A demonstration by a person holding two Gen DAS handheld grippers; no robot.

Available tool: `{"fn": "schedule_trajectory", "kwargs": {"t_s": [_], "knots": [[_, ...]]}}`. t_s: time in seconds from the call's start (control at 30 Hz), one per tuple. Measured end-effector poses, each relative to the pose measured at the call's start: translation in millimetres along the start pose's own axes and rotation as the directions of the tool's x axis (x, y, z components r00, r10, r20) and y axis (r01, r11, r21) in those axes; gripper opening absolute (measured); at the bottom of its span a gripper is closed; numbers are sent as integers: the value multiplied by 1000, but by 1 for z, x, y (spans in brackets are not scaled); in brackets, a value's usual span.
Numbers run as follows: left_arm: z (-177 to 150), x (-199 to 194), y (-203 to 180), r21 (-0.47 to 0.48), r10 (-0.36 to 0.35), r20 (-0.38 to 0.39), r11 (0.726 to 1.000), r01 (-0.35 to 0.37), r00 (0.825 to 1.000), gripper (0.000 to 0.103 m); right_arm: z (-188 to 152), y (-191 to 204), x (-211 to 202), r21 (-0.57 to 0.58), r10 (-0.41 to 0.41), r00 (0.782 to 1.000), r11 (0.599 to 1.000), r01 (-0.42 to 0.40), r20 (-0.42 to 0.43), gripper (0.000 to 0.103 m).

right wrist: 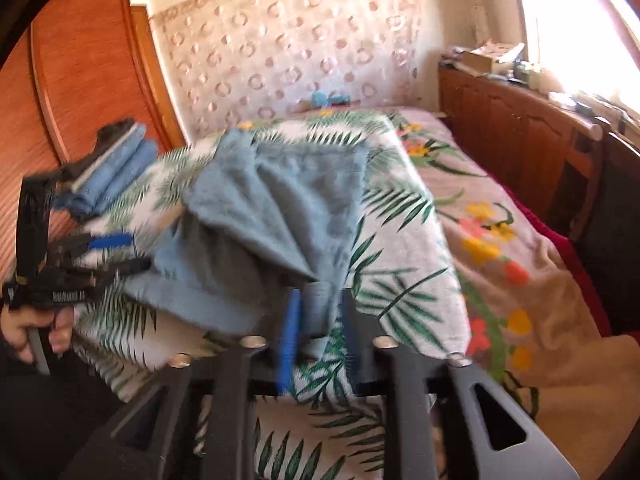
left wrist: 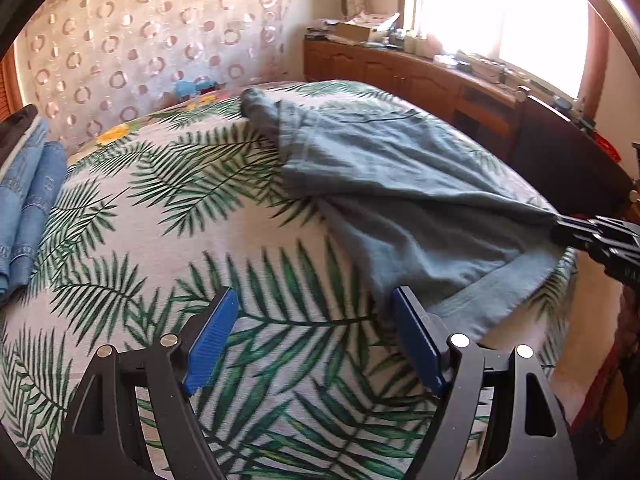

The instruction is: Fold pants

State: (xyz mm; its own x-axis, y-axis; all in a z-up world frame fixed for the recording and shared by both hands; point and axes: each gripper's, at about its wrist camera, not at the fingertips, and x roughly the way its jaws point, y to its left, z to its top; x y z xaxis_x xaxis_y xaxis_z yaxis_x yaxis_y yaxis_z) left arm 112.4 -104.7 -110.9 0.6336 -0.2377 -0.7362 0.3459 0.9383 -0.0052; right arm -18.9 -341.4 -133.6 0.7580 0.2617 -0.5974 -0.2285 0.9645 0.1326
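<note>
One gripper, my right [right wrist: 316, 312], pinched the pants [left wrist: 400, 184]; the left gripper [left wrist: 316, 340] stood spread, so the cloth could slip.

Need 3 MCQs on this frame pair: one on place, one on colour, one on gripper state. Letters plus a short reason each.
1. Where is the stack of folded jeans?
A. On the bed's left edge in the left wrist view
B. On the wooden cabinet under the window
C. On the floor

2. What colour are the pants being folded?
A. Red
B. Grey-blue
C. Black

3. What is the state of the two hand-held grippers?
A. Both open and empty
B. Left shut on the pants, right open
C. Left hand-held gripper open, right hand-held gripper shut on the pants

Answers:
1 A: the denim stack lies at the bed's left edge, far from the pants.
2 B: the cloth spread on the leaf-print bedspread is dull grey-blue.
3 C: the left pads stand wide over bare bedspread; bunched pants cloth sits pinched between the right pads.
</note>
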Motion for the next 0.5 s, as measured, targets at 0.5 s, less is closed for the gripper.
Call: {"fn": "schedule_trajectory", "kwargs": {"t_s": [0.5], "knots": [[5,-18,12,-39,-7,73,999,10,997,80,19,-1,-11,-13,-17,999,1000,17,35,19]]}}
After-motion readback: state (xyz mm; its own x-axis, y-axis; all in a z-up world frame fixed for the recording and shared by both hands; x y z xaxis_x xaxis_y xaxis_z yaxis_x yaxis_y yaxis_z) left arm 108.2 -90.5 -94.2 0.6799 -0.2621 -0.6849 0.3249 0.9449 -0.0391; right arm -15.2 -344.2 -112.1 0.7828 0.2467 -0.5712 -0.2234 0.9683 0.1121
